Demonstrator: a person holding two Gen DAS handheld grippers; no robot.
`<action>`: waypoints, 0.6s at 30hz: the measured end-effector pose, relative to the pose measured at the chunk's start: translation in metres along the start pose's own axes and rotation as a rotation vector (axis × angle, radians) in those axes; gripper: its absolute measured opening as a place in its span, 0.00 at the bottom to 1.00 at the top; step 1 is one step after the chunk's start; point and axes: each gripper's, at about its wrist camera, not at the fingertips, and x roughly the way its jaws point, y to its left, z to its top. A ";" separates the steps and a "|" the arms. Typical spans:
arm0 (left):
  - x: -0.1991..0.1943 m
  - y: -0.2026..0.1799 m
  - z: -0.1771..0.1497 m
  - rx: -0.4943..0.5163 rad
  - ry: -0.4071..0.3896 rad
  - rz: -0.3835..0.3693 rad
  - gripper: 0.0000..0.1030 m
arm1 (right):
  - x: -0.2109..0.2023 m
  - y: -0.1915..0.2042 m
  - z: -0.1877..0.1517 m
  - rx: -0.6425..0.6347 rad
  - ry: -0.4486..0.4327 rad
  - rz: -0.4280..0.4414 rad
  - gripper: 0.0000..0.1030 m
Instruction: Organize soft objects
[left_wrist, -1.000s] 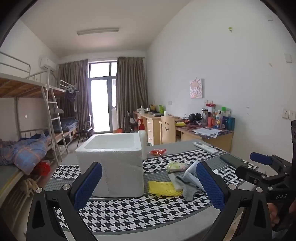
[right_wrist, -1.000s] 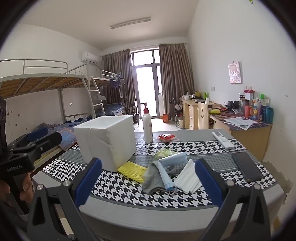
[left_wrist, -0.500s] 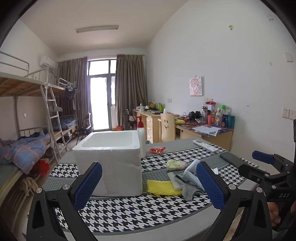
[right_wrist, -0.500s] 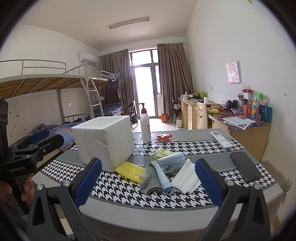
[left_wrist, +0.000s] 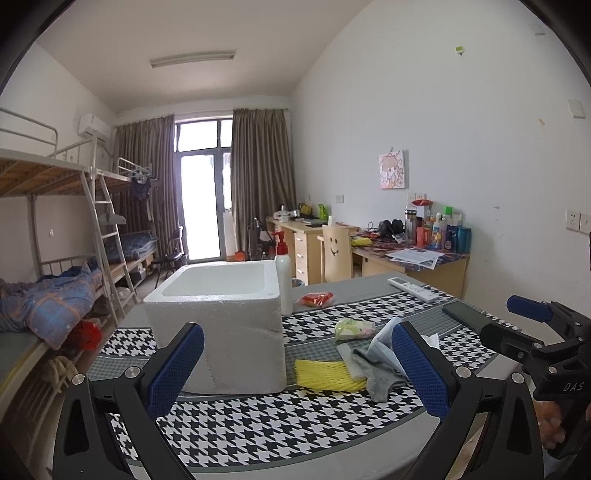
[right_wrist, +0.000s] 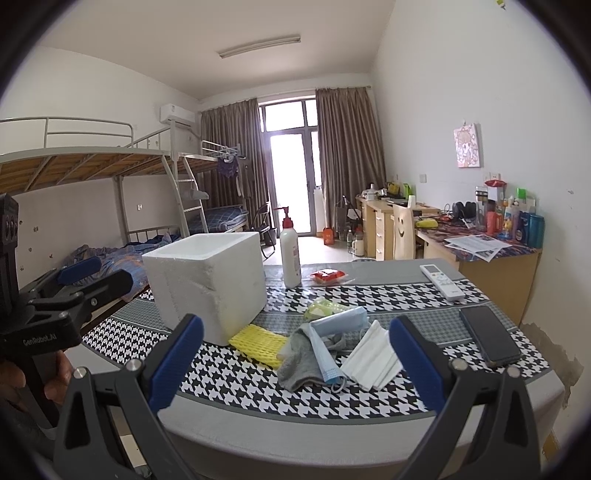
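— Where were we?
— In a dorm room with a bunk bed (right_wrist: 92, 155), at a houndstooth-covered table (right_wrist: 369, 299).

— And the box (left_wrist: 221, 317)?
— White foam, open-topped; we could not see its floor.

— Our grippers?
— Left gripper (left_wrist: 295, 369) and right gripper (right_wrist: 295, 363) both gaped wide, empty. The soft pile (right_wrist: 325, 350) lay beside the box.

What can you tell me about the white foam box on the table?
The white foam box looks like thick-walled polystyrene, roughly cubic, with no lid on and its top open. What shows of the inside is bare white. It stands upright on the houndstooth tablecloth, left of the pile of soft items. The yellow foam net lies at its near corner; the pump bottle stands behind it. Neither gripper touches it.
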 end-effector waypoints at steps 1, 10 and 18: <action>0.000 0.001 0.000 -0.003 0.001 -0.011 0.99 | 0.000 0.000 0.000 -0.001 0.000 -0.001 0.99; 0.007 0.005 0.001 -0.020 0.006 -0.001 0.99 | 0.003 -0.002 0.002 -0.004 0.002 -0.005 0.99; 0.017 0.005 0.002 -0.018 0.021 -0.014 0.99 | 0.010 -0.010 0.004 0.004 0.012 -0.017 0.99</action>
